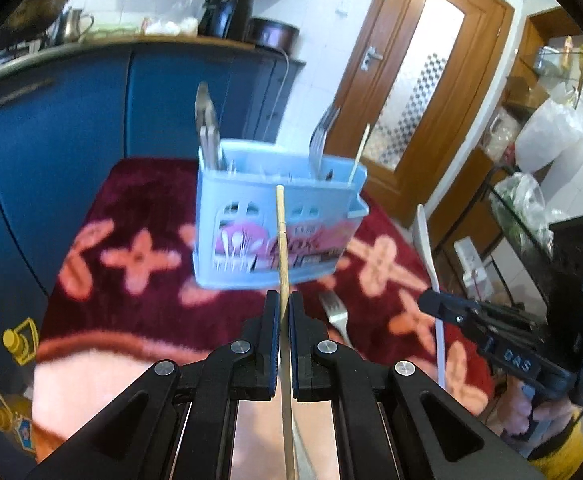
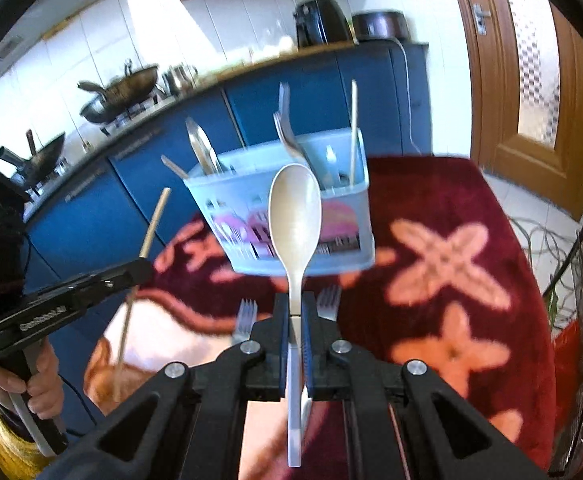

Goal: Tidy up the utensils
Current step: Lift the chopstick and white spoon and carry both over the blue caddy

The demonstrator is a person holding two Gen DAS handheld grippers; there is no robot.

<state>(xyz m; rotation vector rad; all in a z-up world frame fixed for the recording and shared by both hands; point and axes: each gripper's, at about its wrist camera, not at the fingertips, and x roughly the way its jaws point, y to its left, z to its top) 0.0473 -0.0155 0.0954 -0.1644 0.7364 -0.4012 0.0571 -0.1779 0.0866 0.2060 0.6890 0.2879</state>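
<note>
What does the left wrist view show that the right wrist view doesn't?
Left only: yellow bottles beside the table, white bags on shelves. Right only: woks on the stove, two forks lying before the caddy. Both: the blue caddy, the left gripper shut on a chopstick, the right gripper shut on a spoon.

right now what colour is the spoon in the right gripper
Off-white, cream. The spoon shows best in the right wrist view, clamped in the right gripper.
</note>
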